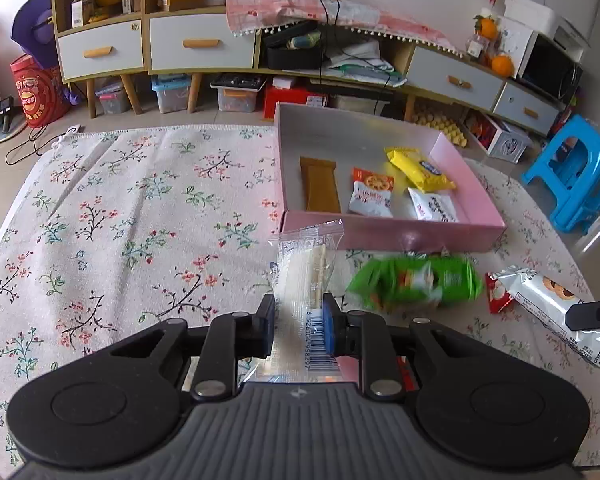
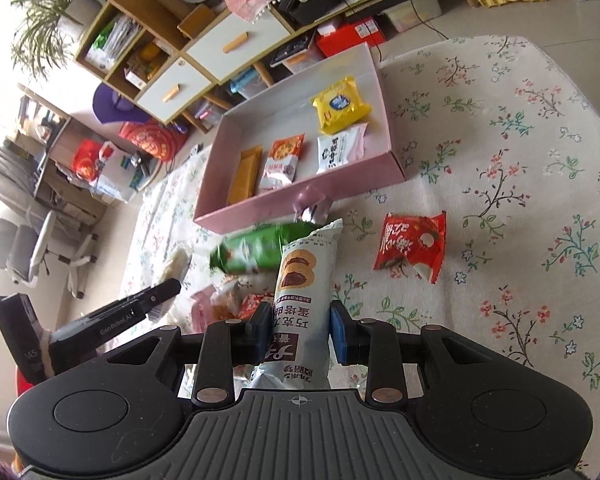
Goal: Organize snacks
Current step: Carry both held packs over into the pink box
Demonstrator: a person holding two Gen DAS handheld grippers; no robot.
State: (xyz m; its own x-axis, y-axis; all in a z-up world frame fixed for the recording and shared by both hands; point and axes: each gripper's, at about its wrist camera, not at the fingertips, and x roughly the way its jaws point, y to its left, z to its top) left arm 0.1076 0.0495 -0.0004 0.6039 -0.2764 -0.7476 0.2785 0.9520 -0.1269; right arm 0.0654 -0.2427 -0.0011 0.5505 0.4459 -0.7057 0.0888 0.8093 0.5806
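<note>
My left gripper (image 1: pixel 299 322) is shut on a clear wafer packet (image 1: pixel 306 268) with a barcode, held above the floral cloth in front of the pink box (image 1: pixel 392 230). My right gripper (image 2: pixel 300 326) is shut on a silver chocolate-biscuit packet (image 2: pixel 306 276), also seen at the right edge of the left wrist view (image 1: pixel 548 300). The pink box (image 2: pixel 300 196) holds a brown bar (image 1: pixel 320 188), an orange-white packet (image 1: pixel 371 192), a yellow packet (image 1: pixel 418 170) and a white packet (image 1: pixel 434 204). A green packet (image 1: pixel 416 280) lies blurred just before the box.
A red packet (image 2: pixel 414 246) lies on the cloth right of the green one, with more small packets (image 2: pixel 236 300) under the silver one. The left gripper's body (image 2: pixel 112 320) shows at lower left. A blue stool (image 1: pixel 580 176) stands beside the table; cabinets and bins line the wall.
</note>
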